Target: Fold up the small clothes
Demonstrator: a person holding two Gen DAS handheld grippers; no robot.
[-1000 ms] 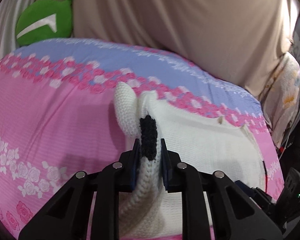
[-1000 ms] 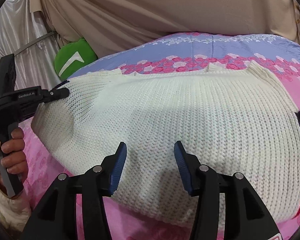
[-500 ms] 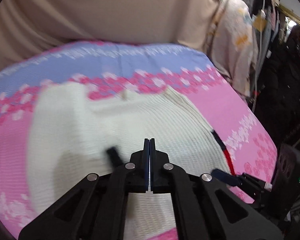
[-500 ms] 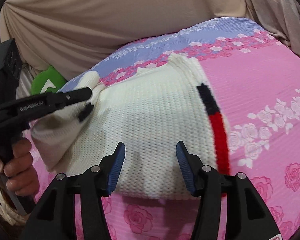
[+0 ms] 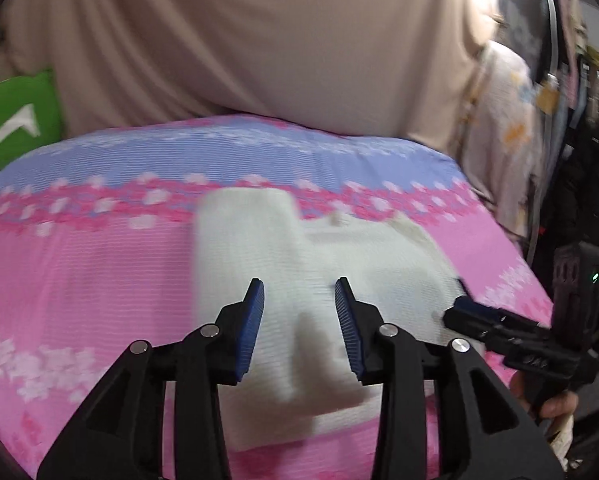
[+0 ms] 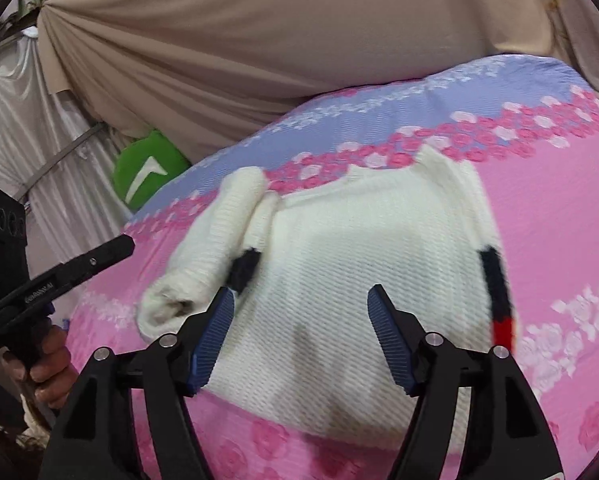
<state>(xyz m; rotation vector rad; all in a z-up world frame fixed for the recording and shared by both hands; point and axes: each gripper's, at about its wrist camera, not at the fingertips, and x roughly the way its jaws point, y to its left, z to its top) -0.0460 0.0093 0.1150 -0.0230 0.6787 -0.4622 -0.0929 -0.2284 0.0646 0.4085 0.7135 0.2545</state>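
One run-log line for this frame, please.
left gripper: open, empty | right gripper: open, empty | white knit sweater: flat on floral bedsheet, one sleeve folded onto body

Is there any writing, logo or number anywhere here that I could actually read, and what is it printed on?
Small white lettering along the side of the left gripper, seen from the right wrist view: too blurred to read.
White arrow-like mark on the green cushion: a sign, not letters.
White sweater and floral bedsheet: no writing visible.
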